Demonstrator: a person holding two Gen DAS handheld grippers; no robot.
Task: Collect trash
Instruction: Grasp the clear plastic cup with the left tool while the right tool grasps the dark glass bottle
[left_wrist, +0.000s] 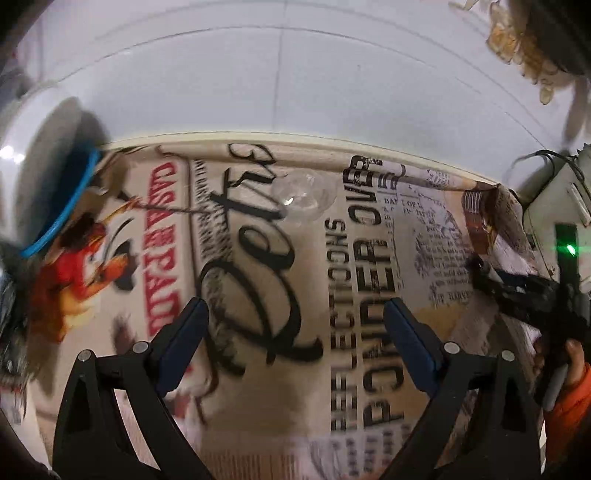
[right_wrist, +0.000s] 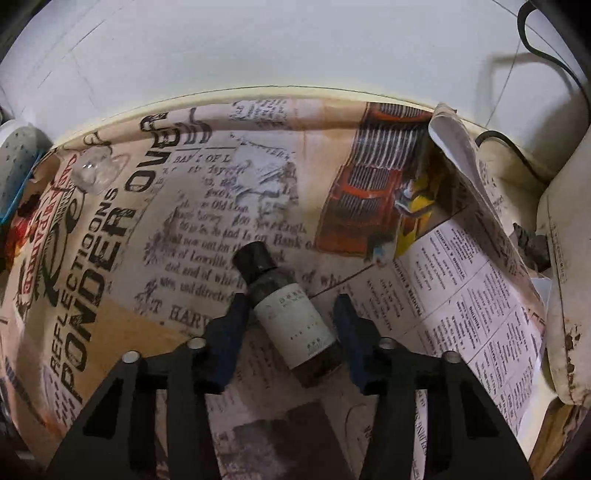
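One bottle between right tongs, one clear wrapper, one tablecloth

blurred: blue-rimmed bin at left edge | cut off: leaflet under folded paper

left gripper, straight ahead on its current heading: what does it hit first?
Likely the printed tablecloth: nothing lies between the left gripper and the cloth. The clear plastic piece sits farther ahead, probably beyond that line; depth is unclear.
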